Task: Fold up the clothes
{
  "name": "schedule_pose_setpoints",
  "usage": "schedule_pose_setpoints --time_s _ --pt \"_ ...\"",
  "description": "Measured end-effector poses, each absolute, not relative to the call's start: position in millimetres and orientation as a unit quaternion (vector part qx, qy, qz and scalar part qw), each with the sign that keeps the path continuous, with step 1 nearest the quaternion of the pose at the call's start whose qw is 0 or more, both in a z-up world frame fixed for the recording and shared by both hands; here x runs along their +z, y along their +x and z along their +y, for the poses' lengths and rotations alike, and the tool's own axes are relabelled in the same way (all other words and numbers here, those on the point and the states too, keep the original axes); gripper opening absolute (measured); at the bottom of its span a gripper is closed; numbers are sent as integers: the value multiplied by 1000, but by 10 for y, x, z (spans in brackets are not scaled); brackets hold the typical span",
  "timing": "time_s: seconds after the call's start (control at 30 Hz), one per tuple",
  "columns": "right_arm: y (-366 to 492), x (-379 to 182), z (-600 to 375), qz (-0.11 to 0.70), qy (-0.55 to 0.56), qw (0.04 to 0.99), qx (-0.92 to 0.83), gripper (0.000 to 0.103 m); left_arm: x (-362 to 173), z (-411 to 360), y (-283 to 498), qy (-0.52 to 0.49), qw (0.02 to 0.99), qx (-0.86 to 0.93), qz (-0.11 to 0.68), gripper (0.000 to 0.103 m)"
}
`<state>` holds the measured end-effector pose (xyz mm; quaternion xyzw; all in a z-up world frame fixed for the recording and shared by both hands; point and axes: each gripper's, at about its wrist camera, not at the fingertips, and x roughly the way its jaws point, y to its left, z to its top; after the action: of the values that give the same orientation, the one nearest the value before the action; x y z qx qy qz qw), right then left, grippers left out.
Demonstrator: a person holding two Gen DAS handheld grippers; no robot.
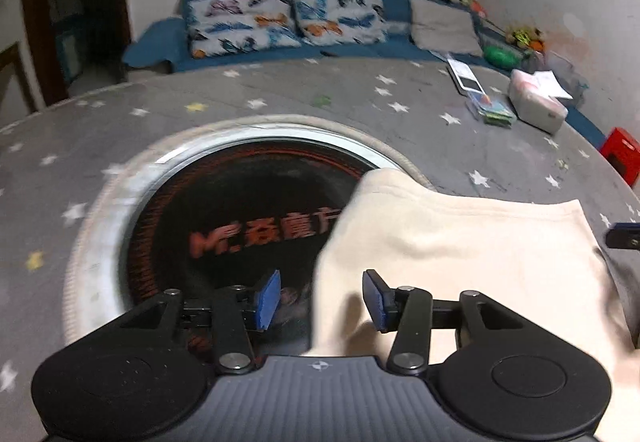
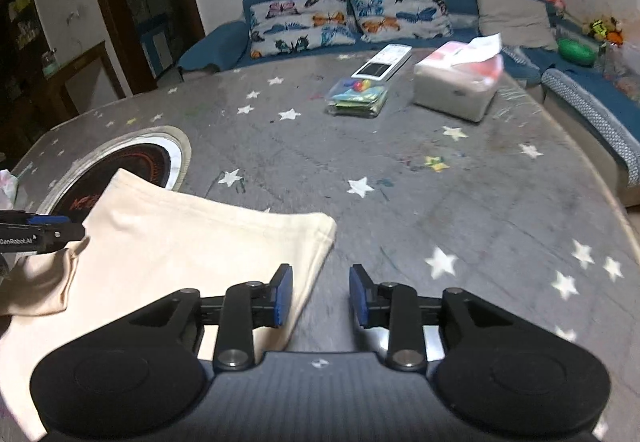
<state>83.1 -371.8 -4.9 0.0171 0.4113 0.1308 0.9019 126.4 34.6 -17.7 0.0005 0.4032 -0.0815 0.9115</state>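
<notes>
A cream garment (image 1: 460, 258) lies flat on the grey star-patterned table; it also shows in the right wrist view (image 2: 180, 242). My left gripper (image 1: 320, 302) is open over the garment's left edge, its jaws straddling that edge with nothing held. My right gripper (image 2: 320, 296) is open over the garment's right edge, its left pad (image 2: 282, 294) above the cloth and its right pad (image 2: 360, 296) above bare table. The left gripper's tip shows at the left of the right wrist view (image 2: 40, 232), beside a folded-over flap of the garment.
A round black induction plate (image 1: 240, 218) is set into the table (image 2: 440, 178), partly under the garment. A tissue pack (image 2: 460, 86), a clear box of small items (image 2: 358, 98) and a remote (image 2: 382, 62) lie at the far side. A blue sofa with butterfly cushions (image 2: 344, 18) stands behind.
</notes>
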Motion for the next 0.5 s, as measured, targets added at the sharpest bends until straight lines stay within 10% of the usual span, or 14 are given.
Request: schedule_pose_setpoints --time_s 0.1,0.2,0.23,0.5 --pt "989 -122 -3633 421 13 897 138 31 -264 245 1349 16 911 -103 398 46" --pt "1110 -178 -3528 428 -5 893 140 28 -272 171 1392 31 915 -123 383 17" --pt "1133 -180 -3491 427 -13 893 141 11 -264 164 1396 31 917 -126 378 8" --pt "1462 310 -3053 339 -67 927 149 3 122 402 1460 11 951 -70 299 7"
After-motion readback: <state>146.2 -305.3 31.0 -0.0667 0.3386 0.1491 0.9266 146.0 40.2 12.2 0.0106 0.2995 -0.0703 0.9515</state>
